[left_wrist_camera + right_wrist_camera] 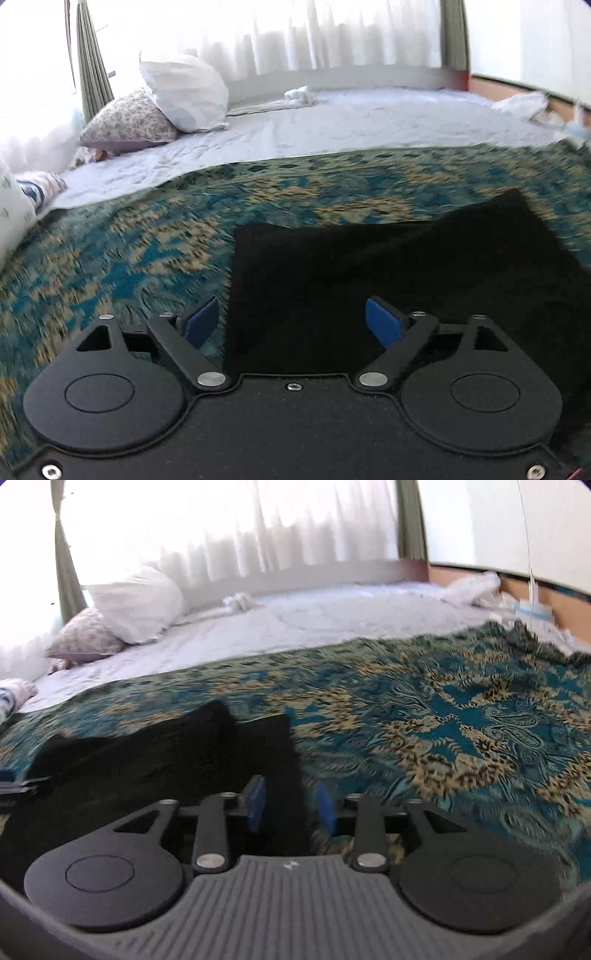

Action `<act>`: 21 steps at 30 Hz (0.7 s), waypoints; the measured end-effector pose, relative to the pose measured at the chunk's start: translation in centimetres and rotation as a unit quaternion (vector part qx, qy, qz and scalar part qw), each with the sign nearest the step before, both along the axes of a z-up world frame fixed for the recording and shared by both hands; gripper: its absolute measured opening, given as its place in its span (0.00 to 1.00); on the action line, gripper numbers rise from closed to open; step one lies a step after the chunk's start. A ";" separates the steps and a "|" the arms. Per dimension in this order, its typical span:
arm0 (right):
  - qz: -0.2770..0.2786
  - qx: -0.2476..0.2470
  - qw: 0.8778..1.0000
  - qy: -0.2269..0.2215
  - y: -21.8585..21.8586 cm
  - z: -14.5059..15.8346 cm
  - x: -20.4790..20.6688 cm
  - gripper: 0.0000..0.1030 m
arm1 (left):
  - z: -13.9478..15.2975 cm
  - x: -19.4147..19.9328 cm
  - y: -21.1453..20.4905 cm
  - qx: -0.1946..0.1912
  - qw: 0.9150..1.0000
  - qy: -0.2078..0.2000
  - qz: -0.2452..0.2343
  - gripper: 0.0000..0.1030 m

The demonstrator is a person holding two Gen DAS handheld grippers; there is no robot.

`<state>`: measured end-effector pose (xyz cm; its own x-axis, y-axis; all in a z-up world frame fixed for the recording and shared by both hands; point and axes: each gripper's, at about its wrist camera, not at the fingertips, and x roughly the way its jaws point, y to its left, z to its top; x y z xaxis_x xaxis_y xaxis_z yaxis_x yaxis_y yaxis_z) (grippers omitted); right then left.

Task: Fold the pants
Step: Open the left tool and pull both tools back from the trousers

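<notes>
The black pants (388, 266) lie folded into a rough rectangle on a teal and tan patterned blanket (129, 258). My left gripper (291, 319) hovers over their near left corner, its blue pads (201, 321) spread wide with nothing pressed between them. In the right wrist view the pants (166, 753) fill the lower left. My right gripper (291, 806) stands over their right edge on the blanket (461, 720). Its jaws are partly apart, and the dark cloth lies under the gap with the pads (256, 805) clear of it. Both views are blurred.
Beyond the blanket lies a white sheet (332, 122). A white pillow (184, 92) and a flowered pillow (125, 122) sit at the back left. Crumpled white cloth (521, 103) lies at the back right by a wooden bed frame (546, 598). Bright curtains (295, 33) close the far side.
</notes>
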<state>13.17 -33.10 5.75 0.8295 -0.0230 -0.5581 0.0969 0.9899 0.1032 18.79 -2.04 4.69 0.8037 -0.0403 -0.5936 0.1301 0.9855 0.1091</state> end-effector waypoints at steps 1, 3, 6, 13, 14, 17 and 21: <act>0.004 -0.009 1.000 -0.006 0.8 0.1 -1.0 0.60 | 0.1 -1.1 -0.1 -0.017 1.000 0.004 -0.005 0.87; 0.012 -0.022 1.000 -0.015 2.6 0.0 -2.6 0.63 | -0.1 -2.9 -0.2 -0.040 0.999 0.015 -0.007 0.87; 0.020 -0.031 0.999 -0.018 4.8 -0.3 -4.8 0.67 | -1.1 -5.9 -0.6 -0.051 0.998 0.032 -0.005 0.87; 0.030 -0.059 0.998 -0.013 8.1 -1.6 -8.3 0.76 | -1.8 -12.0 -1.5 -0.023 1.000 0.005 -0.009 0.92; 0.031 -0.061 0.998 -0.012 8.3 -1.9 -8.6 0.76 | -1.8 -12.6 -1.6 -0.024 1.000 0.007 -0.009 0.92; 0.029 -0.062 0.998 -0.003 8.7 -2.7 -9.3 0.79 | -2.2 -13.6 -1.8 -0.031 0.999 0.022 -0.009 0.94; 0.025 -0.070 0.997 0.002 8.9 -3.5 -10.0 0.84 | -3.3 -14.1 -1.5 -0.044 0.998 0.033 0.007 0.99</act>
